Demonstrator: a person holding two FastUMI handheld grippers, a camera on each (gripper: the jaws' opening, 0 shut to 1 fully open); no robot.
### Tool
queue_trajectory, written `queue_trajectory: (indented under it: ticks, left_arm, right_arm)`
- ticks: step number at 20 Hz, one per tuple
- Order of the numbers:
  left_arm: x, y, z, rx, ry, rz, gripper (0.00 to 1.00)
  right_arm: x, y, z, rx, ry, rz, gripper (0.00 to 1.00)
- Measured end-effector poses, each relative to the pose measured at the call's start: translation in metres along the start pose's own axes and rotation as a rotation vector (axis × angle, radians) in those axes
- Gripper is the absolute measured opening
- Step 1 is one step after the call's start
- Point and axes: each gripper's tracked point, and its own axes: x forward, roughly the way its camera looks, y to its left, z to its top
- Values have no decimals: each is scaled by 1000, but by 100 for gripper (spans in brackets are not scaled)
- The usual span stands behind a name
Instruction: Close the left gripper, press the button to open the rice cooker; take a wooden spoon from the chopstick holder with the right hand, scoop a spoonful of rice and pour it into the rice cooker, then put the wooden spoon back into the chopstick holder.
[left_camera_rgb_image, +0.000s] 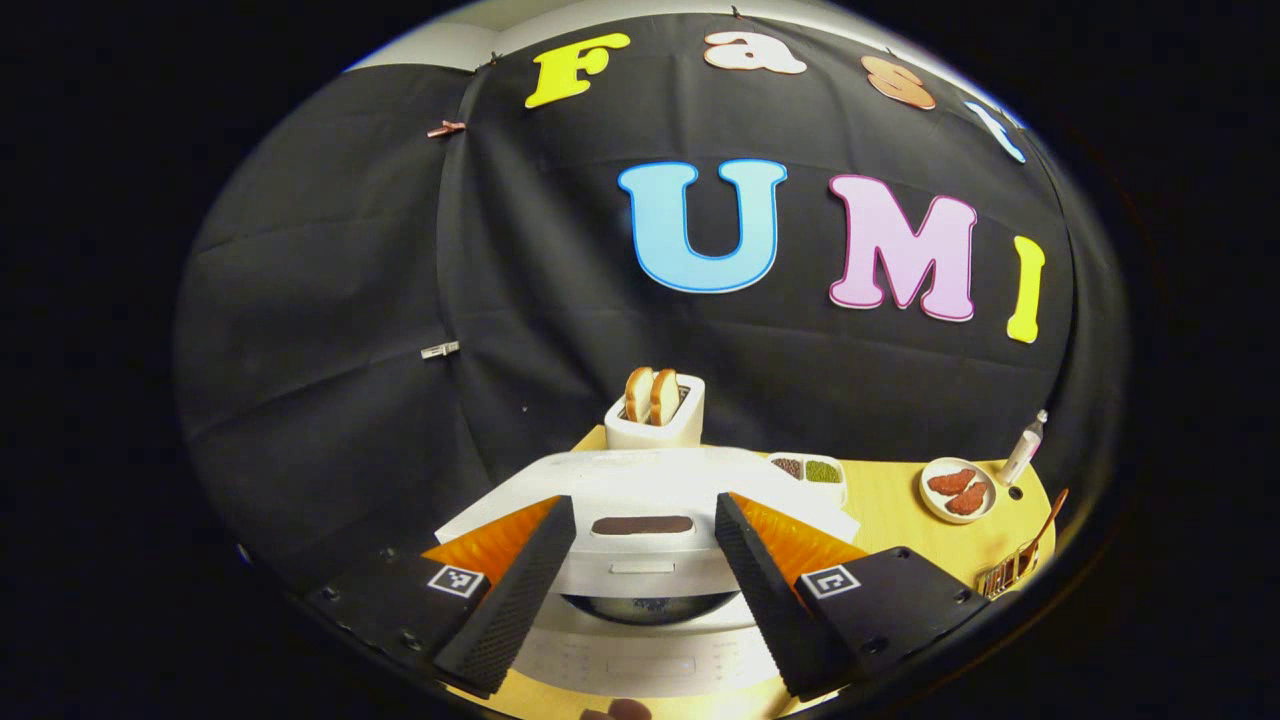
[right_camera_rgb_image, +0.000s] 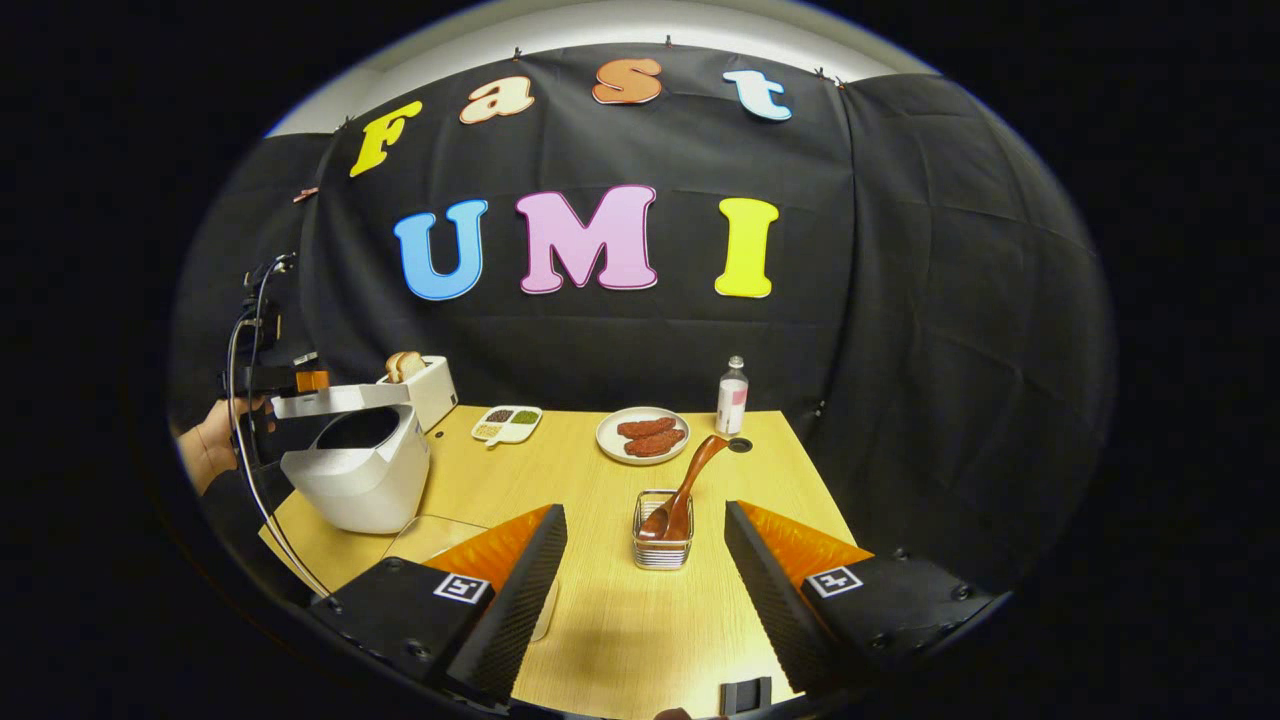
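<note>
With the white rice cooker (right_camera_rgb_image: 355, 465) already lidless-open, both hand-held grippers, left (left_camera_rgb_image: 634, 585) and right (right_camera_rgb_image: 645, 590), gaped wide and empty; a sloppy grasp risked toppling the brown wooden spoon (right_camera_rgb_image: 686, 490) leaning in its wire chopstick holder (right_camera_rgb_image: 662, 545)

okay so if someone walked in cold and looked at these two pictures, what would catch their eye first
Probably the white rice cooker at the table's left edge with its lid up, seen close between the open left tongs in the left gripper view. Next, the wooden spoon leaning out of the wire chopstick holder, straight ahead of the open right tongs. Behind it sits a plate of reddish food beside a small bottle.
</note>
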Motion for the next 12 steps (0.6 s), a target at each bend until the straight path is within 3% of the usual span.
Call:
queue_trajectory:
  ticks: [12]
  left_arm:
    - [5, -4, -79, -10, 117, -7, 100]
  right_arm:
    - [-1, -3, -9, 12, 14, 1, 99]
